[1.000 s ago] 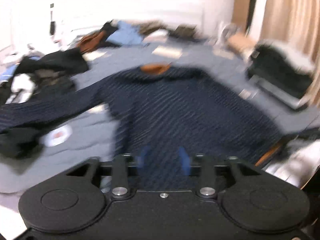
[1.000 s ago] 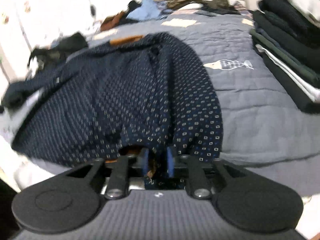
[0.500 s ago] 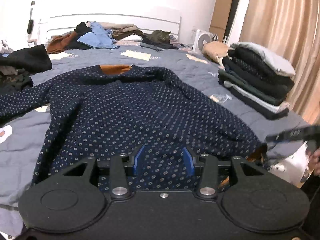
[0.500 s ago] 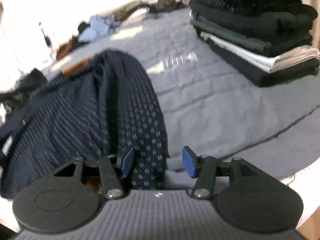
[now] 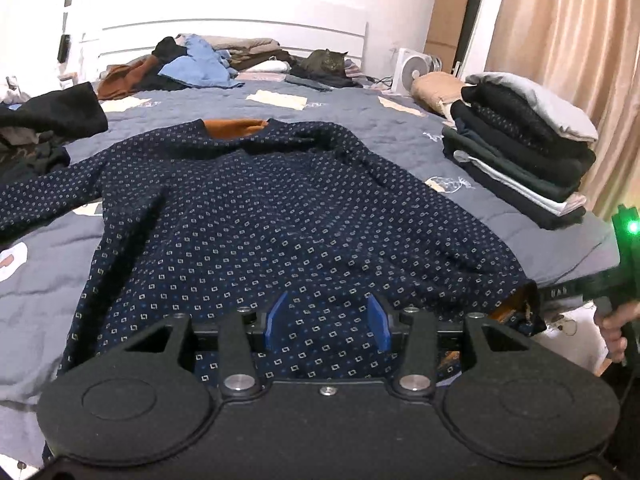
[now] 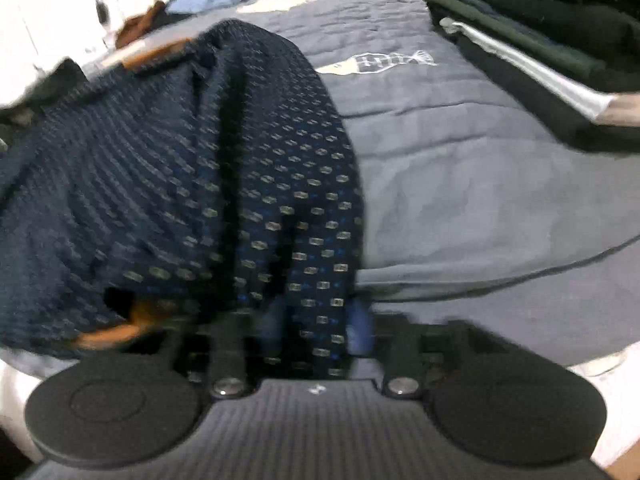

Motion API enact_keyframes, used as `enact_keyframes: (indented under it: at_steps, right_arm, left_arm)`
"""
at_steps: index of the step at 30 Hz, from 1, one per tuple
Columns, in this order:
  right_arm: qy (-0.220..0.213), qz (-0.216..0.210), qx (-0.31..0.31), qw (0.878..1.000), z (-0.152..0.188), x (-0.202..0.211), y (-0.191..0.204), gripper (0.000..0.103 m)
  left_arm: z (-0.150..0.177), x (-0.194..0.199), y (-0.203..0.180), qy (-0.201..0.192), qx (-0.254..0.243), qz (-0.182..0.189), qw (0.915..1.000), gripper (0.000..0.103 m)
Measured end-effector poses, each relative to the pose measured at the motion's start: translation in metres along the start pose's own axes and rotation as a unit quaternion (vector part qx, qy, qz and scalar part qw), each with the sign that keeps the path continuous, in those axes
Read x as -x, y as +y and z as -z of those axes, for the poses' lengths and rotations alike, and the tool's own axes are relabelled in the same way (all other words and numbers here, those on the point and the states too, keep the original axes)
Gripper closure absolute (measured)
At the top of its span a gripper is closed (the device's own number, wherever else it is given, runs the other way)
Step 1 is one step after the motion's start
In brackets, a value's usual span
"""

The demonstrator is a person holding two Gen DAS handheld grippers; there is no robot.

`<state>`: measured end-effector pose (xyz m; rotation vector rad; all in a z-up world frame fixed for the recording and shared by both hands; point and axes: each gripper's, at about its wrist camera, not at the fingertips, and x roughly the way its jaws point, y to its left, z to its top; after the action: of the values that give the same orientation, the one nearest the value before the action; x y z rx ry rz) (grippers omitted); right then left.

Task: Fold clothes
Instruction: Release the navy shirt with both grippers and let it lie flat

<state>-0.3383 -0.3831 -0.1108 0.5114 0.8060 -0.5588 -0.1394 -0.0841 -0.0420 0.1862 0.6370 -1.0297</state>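
Sweater shows dot pattern; no readable writing.

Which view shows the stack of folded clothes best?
The left wrist view: the whole stack of folded clothes is sharp on the bed's right side. The right wrist view shows only its blurred lower layers, cut off at the frame's corner.

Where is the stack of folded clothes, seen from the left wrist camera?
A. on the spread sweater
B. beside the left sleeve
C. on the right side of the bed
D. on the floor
C: the stack of folded clothes sits on the bed's right side, apart from the sweater.
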Motion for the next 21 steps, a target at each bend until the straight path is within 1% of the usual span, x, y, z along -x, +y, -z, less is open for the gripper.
enact_keyframes:
  at_steps: [1,2,4,6,8,12,14,17,19,21]
  right_arm:
    - [-0.008,-0.009,-0.019,1.0,-0.003,0.005,-0.005,0.099]
    - [-0.024,-0.006,-0.027,0.999,-0.007,0.013,-0.008,0.1]
    - [-0.063,0.012,-0.035,0.997,-0.017,0.031,-0.016,0.1]
    - [-0.1,0.048,-0.021,0.994,-0.033,0.046,-0.024,0.1]
    - [-0.135,0.089,-0.005,0.987,-0.053,0.06,-0.036,0.1]
    - [-0.184,0.183,0.01,0.966,-0.099,0.072,-0.07,0.1]
    - [-0.197,0.227,0.008,0.954,-0.118,0.071,-0.088,0.1]
    - [-0.199,0.263,0.004,0.944,-0.136,0.059,-0.109,0.1]
    - [-0.199,0.272,0.018,0.941,-0.138,0.048,-0.114,0.099]
    - [-0.169,0.265,0.037,0.948,-0.138,0.03,-0.111,0.097]
  left_arm:
    - [0.0,0.001,-0.001,-0.001,0.0,-0.001,1.0,0.058]
    - [0.0,0.001,-0.001,-0.002,-0.001,-0.002,1.0,0.056]
    - [0.0,0.002,0.0,-0.002,0.0,-0.005,1.0,0.055]
    - [0.0,0.004,0.0,-0.003,0.001,-0.007,1.0,0.055]
    - [0.0,0.005,0.001,-0.003,0.002,-0.009,1.0,0.055]
    - [0.001,0.004,0.004,-0.001,0.002,-0.013,0.9999,0.055]
    - [0.002,0.004,0.005,0.002,0.002,-0.015,0.9999,0.055]
    - [0.003,0.002,0.007,0.006,0.002,-0.018,0.9998,0.055]
    - [0.003,0.001,0.007,0.009,0.001,-0.019,0.9998,0.055]
    - [0.003,0.0,0.008,0.011,0.0,-0.02,0.9997,0.055]
